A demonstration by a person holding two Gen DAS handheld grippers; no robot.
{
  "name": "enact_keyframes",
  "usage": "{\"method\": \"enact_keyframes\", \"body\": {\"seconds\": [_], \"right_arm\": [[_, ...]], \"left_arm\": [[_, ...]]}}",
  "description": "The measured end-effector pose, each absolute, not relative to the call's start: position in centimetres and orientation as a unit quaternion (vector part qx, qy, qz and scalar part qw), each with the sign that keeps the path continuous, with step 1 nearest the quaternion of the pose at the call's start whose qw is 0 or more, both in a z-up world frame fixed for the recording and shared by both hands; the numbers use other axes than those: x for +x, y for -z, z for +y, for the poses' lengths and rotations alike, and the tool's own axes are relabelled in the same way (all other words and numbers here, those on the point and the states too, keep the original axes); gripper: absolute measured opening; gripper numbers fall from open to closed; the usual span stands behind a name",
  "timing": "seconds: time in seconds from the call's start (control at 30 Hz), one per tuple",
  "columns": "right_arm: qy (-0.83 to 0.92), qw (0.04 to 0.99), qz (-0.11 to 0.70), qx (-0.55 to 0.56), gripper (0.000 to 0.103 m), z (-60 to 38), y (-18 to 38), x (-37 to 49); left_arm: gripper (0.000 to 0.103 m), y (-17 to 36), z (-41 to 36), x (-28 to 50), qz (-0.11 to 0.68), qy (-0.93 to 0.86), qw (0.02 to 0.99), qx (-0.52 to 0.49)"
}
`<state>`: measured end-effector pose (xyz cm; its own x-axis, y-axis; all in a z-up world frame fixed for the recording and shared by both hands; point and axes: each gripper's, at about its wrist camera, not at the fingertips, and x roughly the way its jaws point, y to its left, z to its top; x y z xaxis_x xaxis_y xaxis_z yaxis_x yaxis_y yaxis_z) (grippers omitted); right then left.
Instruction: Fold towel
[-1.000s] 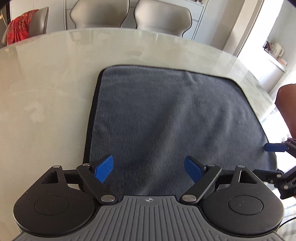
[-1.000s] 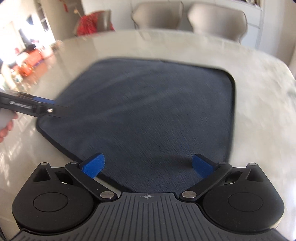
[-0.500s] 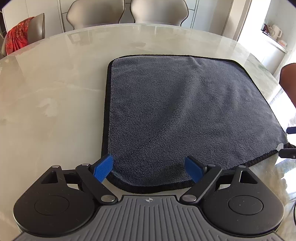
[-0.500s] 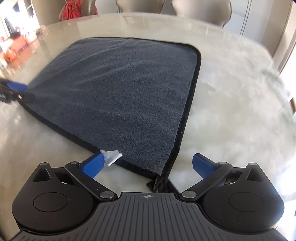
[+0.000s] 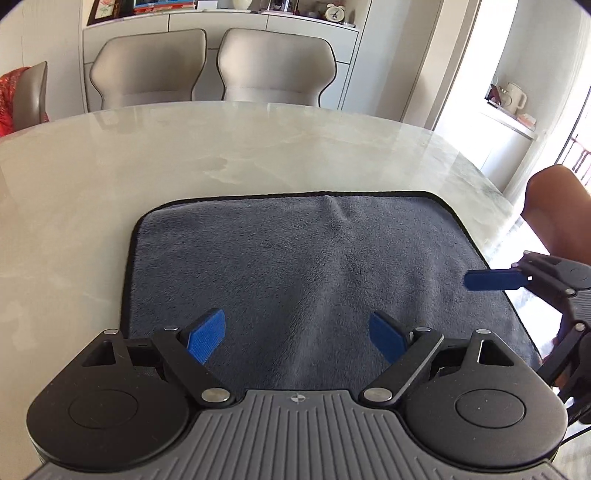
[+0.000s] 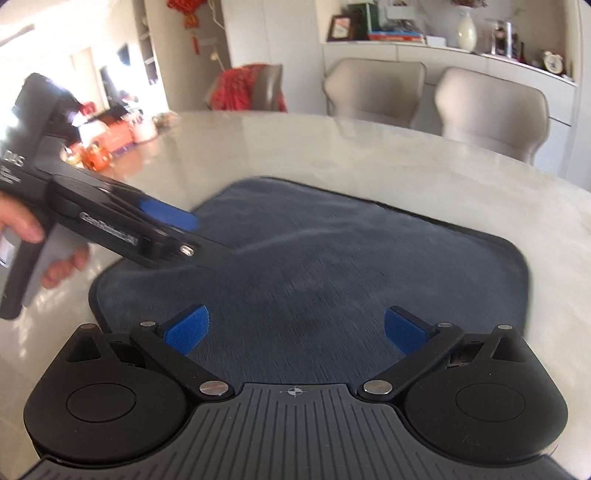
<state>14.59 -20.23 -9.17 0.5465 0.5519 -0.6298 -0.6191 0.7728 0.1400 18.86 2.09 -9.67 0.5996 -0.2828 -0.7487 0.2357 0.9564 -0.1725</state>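
Observation:
A dark grey-blue towel (image 5: pixel 317 266) with black edging lies spread flat on the pale marble table (image 5: pixel 184 155); it also shows in the right wrist view (image 6: pixel 332 266). My left gripper (image 5: pixel 297 336) is open and empty, held above the towel's near part. My right gripper (image 6: pixel 295 328) is open and empty, also above the towel's near part. The right gripper's blue fingertip (image 5: pixel 491 279) shows at the towel's right side in the left wrist view. The left gripper's body (image 6: pixel 110 225) shows over the towel's left edge in the right wrist view.
Two beige chairs (image 5: pixel 210 68) stand behind the table's far edge. A chair draped with red cloth (image 6: pixel 251 88) stands at the far left. A white cabinet (image 5: pixel 221 22) with ornaments lines the back wall. A side shelf (image 5: pixel 509 107) holds a jug.
Both grippers have lifted and tilted up, away from the towel's near edge, so more of the room shows. Both stay open and empty. The towel stays flat.

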Motion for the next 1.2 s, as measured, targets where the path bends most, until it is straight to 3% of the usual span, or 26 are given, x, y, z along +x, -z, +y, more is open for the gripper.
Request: {"method": "enact_keyframes", "body": {"seconds": [0.47, 0.73, 0.9, 1.2], "right_arm": [[-0.193, 0.92, 0.338, -0.047, 0.103, -24.3, 11.7, 14.1], [-0.218, 0.934, 0.276, -0.065, 0.103, -20.6, 10.9, 13.5], [-0.218, 0.922, 0.298, -0.12, 0.103, -16.6, 11.3, 14.1], [-0.188, 0.919, 0.338, -0.069, 0.103, -18.2, 12.6, 16.2]], "left_arm": [[0.088, 12.1, 5.4, 19.4, 0.4, 0.078, 0.913, 0.027], [0.089, 11.3, 1.9, 19.5, 0.353, 0.126, 0.927, 0.004], [0.089, 12.6, 0.5, 20.6, 0.364, 0.118, 0.924, -0.004], [0.09, 13.5, 1.4, 20.7, 0.366, 0.108, 0.924, 0.03]]}}
